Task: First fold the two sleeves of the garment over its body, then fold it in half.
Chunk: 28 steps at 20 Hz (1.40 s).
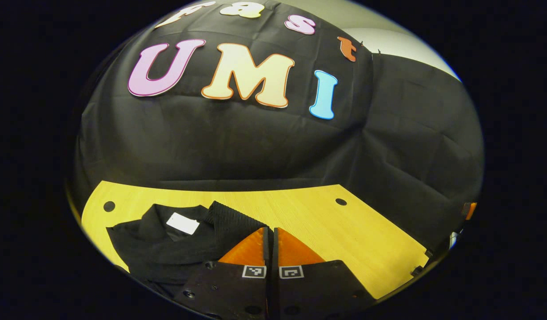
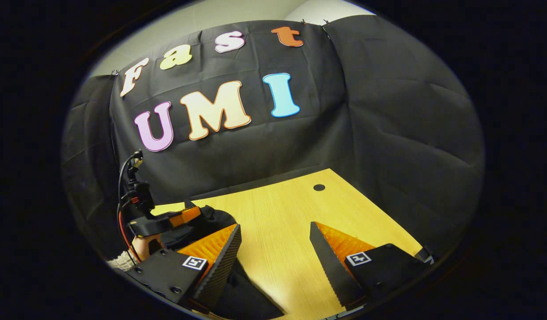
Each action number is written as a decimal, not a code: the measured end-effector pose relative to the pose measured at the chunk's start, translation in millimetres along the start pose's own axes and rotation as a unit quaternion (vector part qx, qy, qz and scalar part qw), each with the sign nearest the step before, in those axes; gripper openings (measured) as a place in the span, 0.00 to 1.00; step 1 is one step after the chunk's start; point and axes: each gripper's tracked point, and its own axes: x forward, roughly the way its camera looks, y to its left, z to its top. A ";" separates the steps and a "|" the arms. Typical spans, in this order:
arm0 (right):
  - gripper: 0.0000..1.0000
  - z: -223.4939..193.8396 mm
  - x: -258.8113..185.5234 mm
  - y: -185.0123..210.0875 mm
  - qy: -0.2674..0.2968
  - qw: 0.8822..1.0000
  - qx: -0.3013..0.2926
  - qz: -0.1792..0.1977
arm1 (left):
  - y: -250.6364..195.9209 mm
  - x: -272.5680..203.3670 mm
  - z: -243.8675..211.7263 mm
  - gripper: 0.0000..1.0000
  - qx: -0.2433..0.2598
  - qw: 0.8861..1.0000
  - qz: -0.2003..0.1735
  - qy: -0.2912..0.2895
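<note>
On the yellow wooden desk (image 1: 326,222), near left, the black knit garment (image 1: 166,249) lies bunched. Left claw (image 1: 269,242) is clenched, apparently on nothing; right claw (image 2: 275,249) is released. A sleeve edge should be pinched cleanly and laid flat.

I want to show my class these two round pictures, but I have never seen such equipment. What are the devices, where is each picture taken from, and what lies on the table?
A person holds a two-finger gripper in each hand; each carries a camera looking along its own fingers. In the left gripper view, the left gripper has its fingers closed together, with a black garment bearing a white neck label on the wooden table. Whether it pinches cloth is unclear. In the right gripper view, the right gripper is open above the table, holding nothing; the other gripper and a hand appear farther off.
</note>
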 end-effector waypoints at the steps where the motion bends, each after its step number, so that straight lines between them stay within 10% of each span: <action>1: 0.98 -1.6 0.2 0.1 0.001 1.000 -0.002 0.001 | -0.7 4.2 -5.0 0.00 -0.001 1.000 0.001 0.006; 16: 0.98 -40.3 4.2 -16.7 0.040 0.999 0.004 0.005 | -10.4 48.3 -83.1 0.02 0.008 0.995 0.030 0.099; 20: 0.98 -47.6 1.5 -19.4 0.046 0.999 0.011 0.010 | -15.7 46.0 -83.3 0.31 0.003 0.994 0.024 0.102; 23: 0.98 -53.9 2.3 -16.9 0.048 0.999 0.004 0.018 | -2.7 38.0 -82.6 0.99 0.032 0.992 0.052 0.107; 28: 0.98 -75.9 2.1 1.5 0.062 0.997 -0.010 0.045 | 6.2 3.7 -55.1 0.95 0.039 0.996 0.048 0.067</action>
